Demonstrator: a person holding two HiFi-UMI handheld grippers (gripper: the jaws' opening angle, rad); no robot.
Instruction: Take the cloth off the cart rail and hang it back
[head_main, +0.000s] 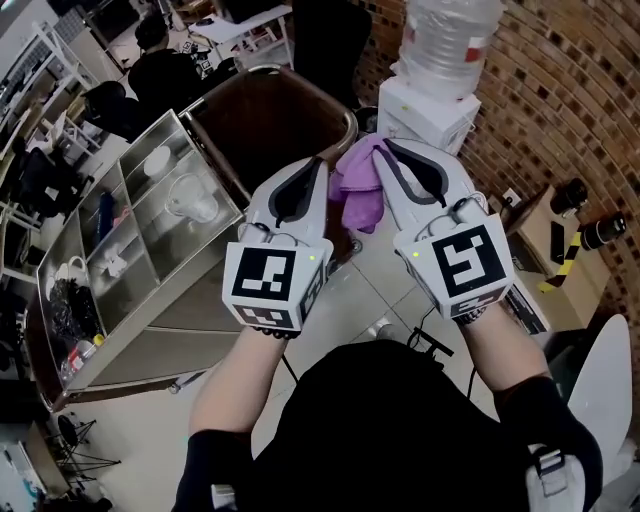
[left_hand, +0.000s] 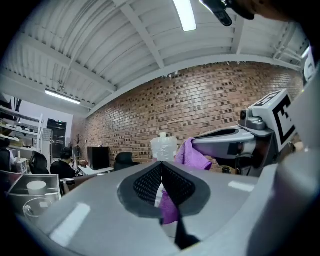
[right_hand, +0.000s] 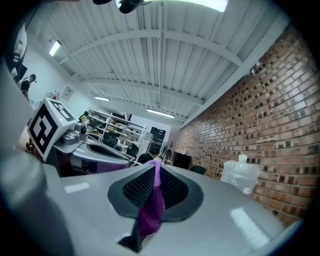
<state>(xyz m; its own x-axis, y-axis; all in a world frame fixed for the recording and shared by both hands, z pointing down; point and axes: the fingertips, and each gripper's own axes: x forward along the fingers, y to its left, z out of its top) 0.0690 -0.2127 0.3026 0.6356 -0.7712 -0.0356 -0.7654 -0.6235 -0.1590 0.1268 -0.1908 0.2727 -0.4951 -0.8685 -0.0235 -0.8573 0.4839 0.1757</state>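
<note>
The purple cloth (head_main: 358, 190) hangs bunched in the air between the tips of both grippers, above the floor. My left gripper (head_main: 318, 165) holds its left side and my right gripper (head_main: 385, 148) its upper right side. In the left gripper view the left gripper (left_hand: 161, 165) has its jaws together with purple cloth (left_hand: 168, 207) in the slit, and the right gripper's jaw shows at right with more cloth on it. In the right gripper view the right gripper (right_hand: 156, 165) is shut on a fold of cloth (right_hand: 151, 210). The cart's brown top tray (head_main: 270, 120), with a metal rail around it, lies just beyond the cloth.
A metal cart (head_main: 150, 250) with compartments holding a bowl and small items stands at left. A water dispenser (head_main: 435, 110) with its bottle stands against the brick wall (head_main: 560, 90) at right. A seated person (head_main: 160, 65) is at the far left.
</note>
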